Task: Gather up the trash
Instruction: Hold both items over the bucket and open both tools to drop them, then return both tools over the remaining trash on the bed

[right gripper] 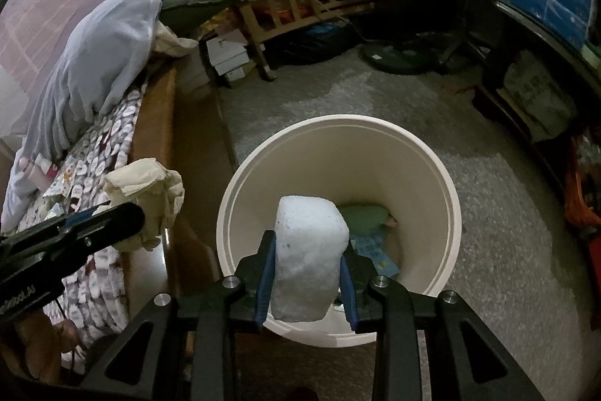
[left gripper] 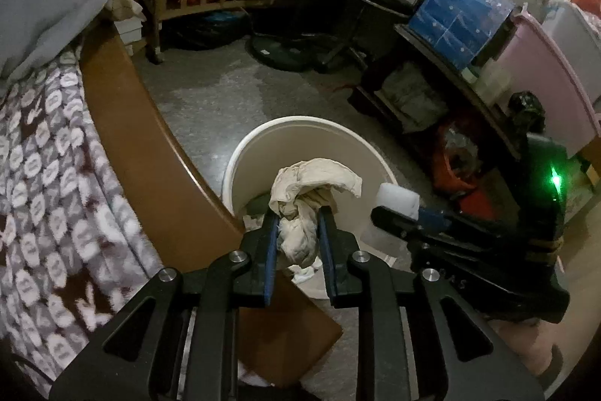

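Between the blue pads of the left gripper point(left gripper: 298, 224) a crumpled beige cloth wad point(left gripper: 304, 209) is pinched tight, its loose folds spilling above the fingertips. Alongside, the right gripper point(right gripper: 308, 251) is clamped on a white foam block point(right gripper: 310, 251), rough and speckled, standing upright. Below both, on the speckled floor point(right gripper: 507, 232), sits the cream bucket point(right gripper: 450, 198), green and blue scraps at its bottom.
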The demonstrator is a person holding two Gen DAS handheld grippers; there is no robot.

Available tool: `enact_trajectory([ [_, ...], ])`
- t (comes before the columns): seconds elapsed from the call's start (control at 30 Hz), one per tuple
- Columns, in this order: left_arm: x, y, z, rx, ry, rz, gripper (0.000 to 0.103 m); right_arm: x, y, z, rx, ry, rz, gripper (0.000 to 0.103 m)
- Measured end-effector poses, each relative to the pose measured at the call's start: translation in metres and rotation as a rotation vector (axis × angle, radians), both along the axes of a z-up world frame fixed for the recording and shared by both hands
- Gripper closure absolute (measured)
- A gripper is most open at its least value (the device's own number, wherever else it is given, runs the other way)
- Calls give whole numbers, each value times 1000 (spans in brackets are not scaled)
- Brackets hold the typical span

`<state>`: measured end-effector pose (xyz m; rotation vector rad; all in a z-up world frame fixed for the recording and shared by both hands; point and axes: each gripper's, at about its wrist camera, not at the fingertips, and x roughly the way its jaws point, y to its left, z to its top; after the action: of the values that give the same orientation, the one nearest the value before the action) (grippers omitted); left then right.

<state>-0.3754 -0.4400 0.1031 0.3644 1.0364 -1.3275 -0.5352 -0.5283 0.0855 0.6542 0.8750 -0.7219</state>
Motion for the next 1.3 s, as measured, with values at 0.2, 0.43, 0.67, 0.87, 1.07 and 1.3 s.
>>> enact_trajectory([
  [0.2,-4,-1,2,-15,-1,-20,59,-3,-4,-1,16,-3,-37,57],
  [0.43,8,18,0,14,-38,17,59,1,1,-2,29,10,-26,57],
  [0.67,24,42,2,30,-85,75,59,14,17,6,-20,37,15,57],
  [0.87,42,72,6,28,-123,129,59,34,34,14,-61,68,69,57],
  [1.07,66,103,10,26,-135,194,59,50,48,23,-95,78,108,57],
  [1.3,93,139,12,31,-146,267,59,72,66,32,-124,90,158,57],
])
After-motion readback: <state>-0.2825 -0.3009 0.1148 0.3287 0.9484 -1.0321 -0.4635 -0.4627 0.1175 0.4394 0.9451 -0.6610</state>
